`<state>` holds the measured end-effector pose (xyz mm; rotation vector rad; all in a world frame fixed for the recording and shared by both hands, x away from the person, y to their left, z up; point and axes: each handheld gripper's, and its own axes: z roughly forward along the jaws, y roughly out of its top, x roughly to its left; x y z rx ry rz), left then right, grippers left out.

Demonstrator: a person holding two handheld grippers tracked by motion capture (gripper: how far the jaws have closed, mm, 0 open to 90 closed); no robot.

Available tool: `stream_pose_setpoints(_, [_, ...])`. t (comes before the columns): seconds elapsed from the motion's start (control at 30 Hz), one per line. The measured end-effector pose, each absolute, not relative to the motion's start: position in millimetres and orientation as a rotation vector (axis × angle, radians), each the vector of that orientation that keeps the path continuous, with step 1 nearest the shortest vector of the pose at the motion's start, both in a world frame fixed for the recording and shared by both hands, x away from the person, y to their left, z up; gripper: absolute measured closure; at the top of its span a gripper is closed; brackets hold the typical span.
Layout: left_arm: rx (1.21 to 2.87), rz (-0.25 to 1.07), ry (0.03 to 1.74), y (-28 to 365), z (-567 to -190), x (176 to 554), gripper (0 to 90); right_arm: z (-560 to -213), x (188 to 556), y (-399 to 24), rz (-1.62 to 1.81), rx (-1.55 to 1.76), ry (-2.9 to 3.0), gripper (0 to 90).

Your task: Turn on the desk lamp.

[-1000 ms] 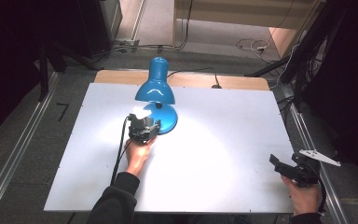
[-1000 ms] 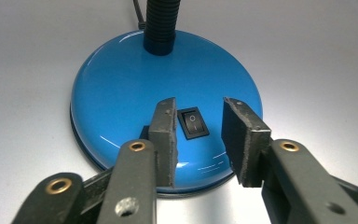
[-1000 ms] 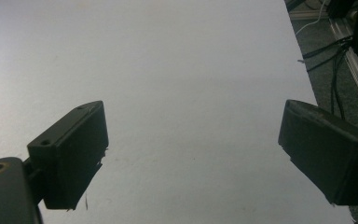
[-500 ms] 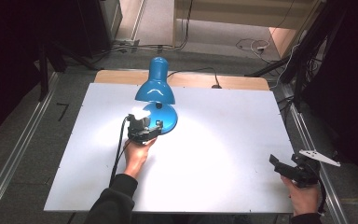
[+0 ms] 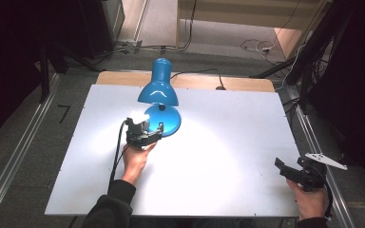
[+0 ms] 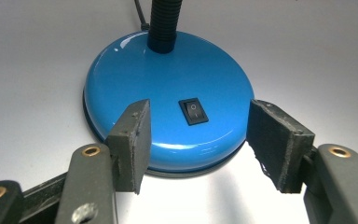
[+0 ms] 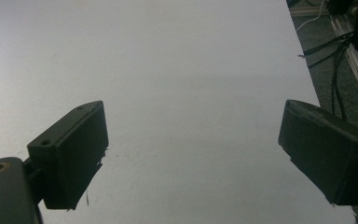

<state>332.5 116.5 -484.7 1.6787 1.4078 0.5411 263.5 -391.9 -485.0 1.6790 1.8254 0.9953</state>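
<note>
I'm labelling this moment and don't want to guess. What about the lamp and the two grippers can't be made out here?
- Bulb: high view, hidden inside the lamp's shade.
- Rocker switch: left gripper view, too small to tell which end is pressed.
- Lamp neck: left gripper view, cut off by the top edge.
- Left gripper: high view, jaw gap lost in glare.
- Right gripper: right gripper view, jaws cut off at the bottom edge.

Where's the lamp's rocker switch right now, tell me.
In the left gripper view, the black switch sits on the near top of the blue lamp base, below the black neck, lined up between the open left gripper's two jaws.
</note>
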Motion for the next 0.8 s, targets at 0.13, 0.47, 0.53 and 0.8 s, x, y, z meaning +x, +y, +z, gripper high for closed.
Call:
stream_pose_setpoints(0.13, [1.685,0.541,1.404,120,-486,328,40.1,-485,263,-392,0.994,1.679,1.825,6.9])
stream_pose_setpoints(0.47, [1.675,0.523,1.416,132,-490,320,40.0,-485,263,-392,0.992,1.68,1.829,6.9])
stream_pose_setpoints(0.53, [1.677,0.524,1.411,133,-488,318,40.0,-485,263,-393,0.993,1.682,1.828,6.9])
stream_pose_setpoints(0.8, [1.671,0.541,1.396,139,-482,310,40.0,-486,262,-393,0.991,1.681,1.832,6.9])
